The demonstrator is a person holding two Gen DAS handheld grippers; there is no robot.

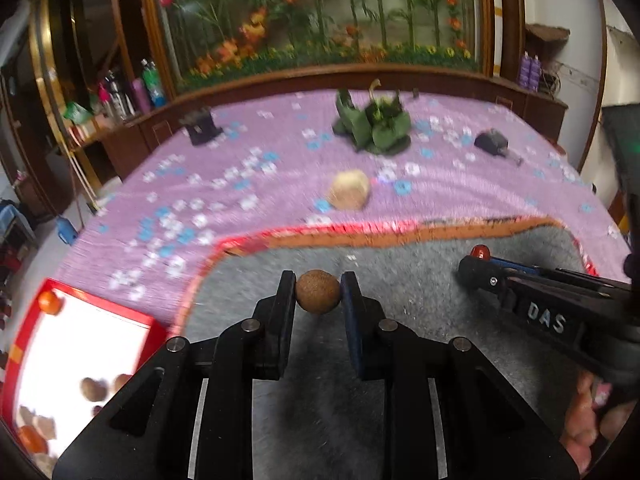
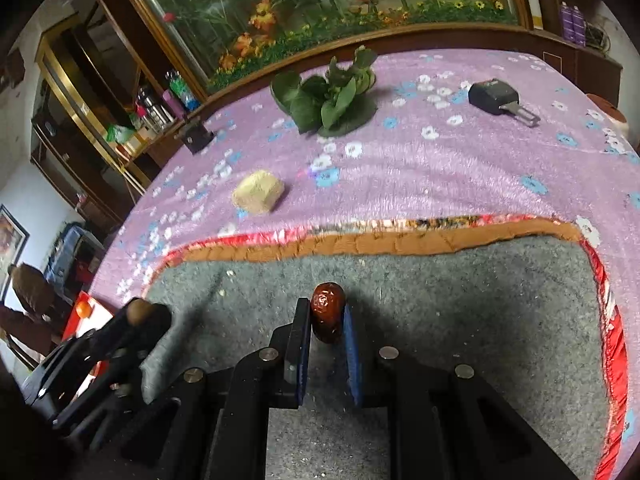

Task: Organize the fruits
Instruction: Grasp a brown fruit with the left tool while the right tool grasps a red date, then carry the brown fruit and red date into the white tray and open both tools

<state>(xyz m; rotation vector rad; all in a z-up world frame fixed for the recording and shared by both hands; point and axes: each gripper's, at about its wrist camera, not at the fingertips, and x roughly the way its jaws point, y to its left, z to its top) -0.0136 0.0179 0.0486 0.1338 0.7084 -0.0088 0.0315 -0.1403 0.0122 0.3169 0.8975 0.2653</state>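
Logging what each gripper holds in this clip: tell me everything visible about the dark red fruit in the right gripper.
The dark red wrinkled oval fruit, glossy and date-like, stands roughly upright, pinched between the black and blue fingers of the right gripper, which is shut on it. Its top pokes above the fingers. It hangs over the grey felt mat; whether it touches the mat cannot be told. In the left wrist view only its red tip shows.

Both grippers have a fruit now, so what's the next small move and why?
Probably swing the left gripper, shut on the round brown fruit, left toward the red-rimmed tray, where similar brown fruits already lie. The right gripper holds a red date.
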